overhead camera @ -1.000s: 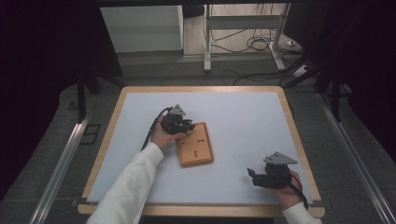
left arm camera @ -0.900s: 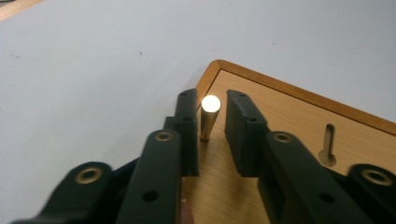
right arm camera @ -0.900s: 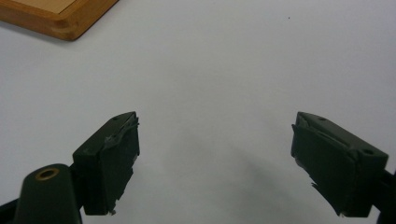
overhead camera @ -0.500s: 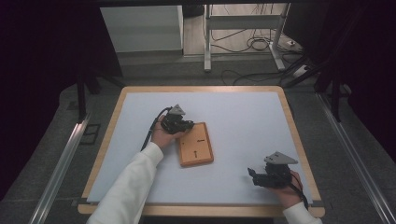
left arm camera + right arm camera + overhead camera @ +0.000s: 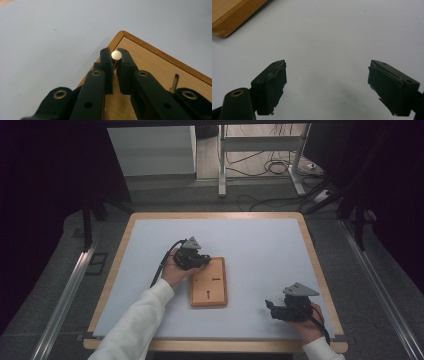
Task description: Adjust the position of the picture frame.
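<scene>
Metal peg [image 5: 116, 55] stood pinched upright in my left tool [image 5: 114, 65], over the wooden board's [image 5: 209, 284] near corner; my right tool [image 5: 327, 87] sat spread, far off.

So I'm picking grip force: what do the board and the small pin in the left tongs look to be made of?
The board looks like wood: tan grain, darker raised rim, matte finish. The pin, pinched in the left tongs, seems to be metal, since its round end shines bright; which metal is unclear. The tong pads look like black matte plastic or rubber.
</scene>
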A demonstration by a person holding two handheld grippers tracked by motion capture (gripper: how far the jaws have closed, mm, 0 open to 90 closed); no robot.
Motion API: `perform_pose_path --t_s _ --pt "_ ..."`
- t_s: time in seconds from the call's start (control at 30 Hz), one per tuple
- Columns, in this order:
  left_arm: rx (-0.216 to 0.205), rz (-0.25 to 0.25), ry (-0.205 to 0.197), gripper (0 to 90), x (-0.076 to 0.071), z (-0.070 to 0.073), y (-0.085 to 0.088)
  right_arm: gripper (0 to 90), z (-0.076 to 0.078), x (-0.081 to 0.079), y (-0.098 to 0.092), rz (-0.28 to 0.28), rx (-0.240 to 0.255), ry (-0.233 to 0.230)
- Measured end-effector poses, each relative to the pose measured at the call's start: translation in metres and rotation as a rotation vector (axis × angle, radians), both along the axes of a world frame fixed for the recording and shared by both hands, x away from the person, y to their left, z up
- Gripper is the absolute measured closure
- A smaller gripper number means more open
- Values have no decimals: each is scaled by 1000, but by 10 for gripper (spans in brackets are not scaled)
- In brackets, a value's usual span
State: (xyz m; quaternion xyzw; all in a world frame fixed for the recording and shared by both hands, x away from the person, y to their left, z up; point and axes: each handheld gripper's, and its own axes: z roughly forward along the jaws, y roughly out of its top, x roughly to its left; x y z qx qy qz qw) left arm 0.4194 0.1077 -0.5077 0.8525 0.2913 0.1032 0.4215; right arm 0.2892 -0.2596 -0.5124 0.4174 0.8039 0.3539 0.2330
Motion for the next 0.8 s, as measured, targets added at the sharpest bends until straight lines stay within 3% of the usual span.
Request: perform_pose_path --t_s 0.3,0.5,0.8 --pt "-4 -19 12 842 -23 -2 -6 156 -1 1 1 0 -3 3" --pt "-12 -23 27 842 -24 -5 -11 156 -2 1 2 0 -5 6" --pt "-16 -9 38 843 -24 -11 -3 156 -2 0 3 0 -4 -4"
